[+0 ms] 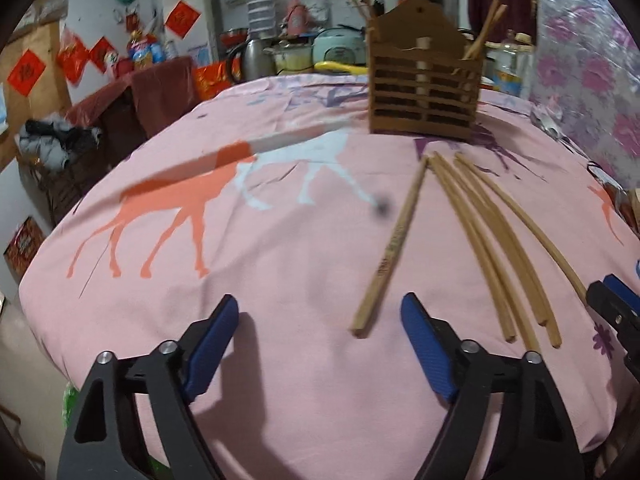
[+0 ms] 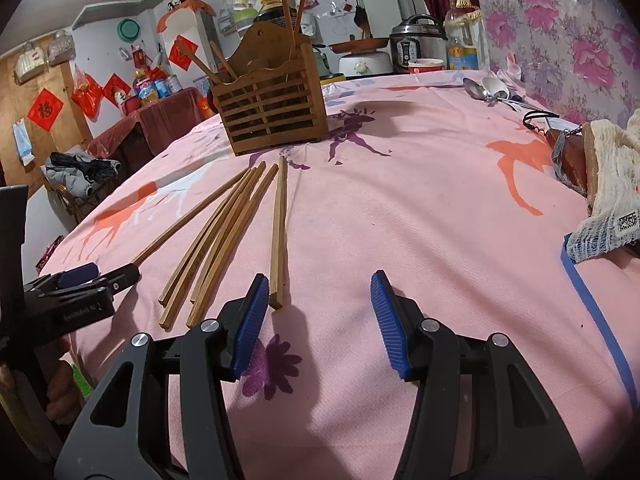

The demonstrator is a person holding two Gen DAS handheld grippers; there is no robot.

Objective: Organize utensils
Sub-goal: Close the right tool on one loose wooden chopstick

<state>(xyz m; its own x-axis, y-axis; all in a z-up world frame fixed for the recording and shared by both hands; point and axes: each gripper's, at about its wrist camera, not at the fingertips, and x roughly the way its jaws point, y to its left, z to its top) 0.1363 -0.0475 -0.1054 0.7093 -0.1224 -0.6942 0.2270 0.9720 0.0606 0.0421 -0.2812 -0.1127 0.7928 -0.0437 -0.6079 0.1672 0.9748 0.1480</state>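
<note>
Six wooden chopsticks lie loose on the pink horse-print tablecloth (image 2: 420, 208), the widest thing in view, which covers the whole table. On it stands the slatted wooden utensil holder (image 2: 269, 106), the landmark here, with a few chopsticks already upright inside it. The loose chopsticks (image 2: 224, 232) fan out on the near side of the holder, their far tips close to its base; five lie bunched, and a single chopstick (image 2: 277, 236) lies just apart on their right. Two metal spoons (image 2: 486, 89) rest well to the right of the holder, near the table's far edge.

Nearer than the whole fan, the right gripper (image 2: 320, 308) hovers with jaws spread and nothing between them, its left pad beside the single chopstick's near end. The left gripper (image 1: 320, 336) is likewise spread and empty.

Likely risks: a thin stick on soft cloth may roll or pivot as the pads close, and a low approach could snag the fabric or nudge the bunched sticks.
</note>
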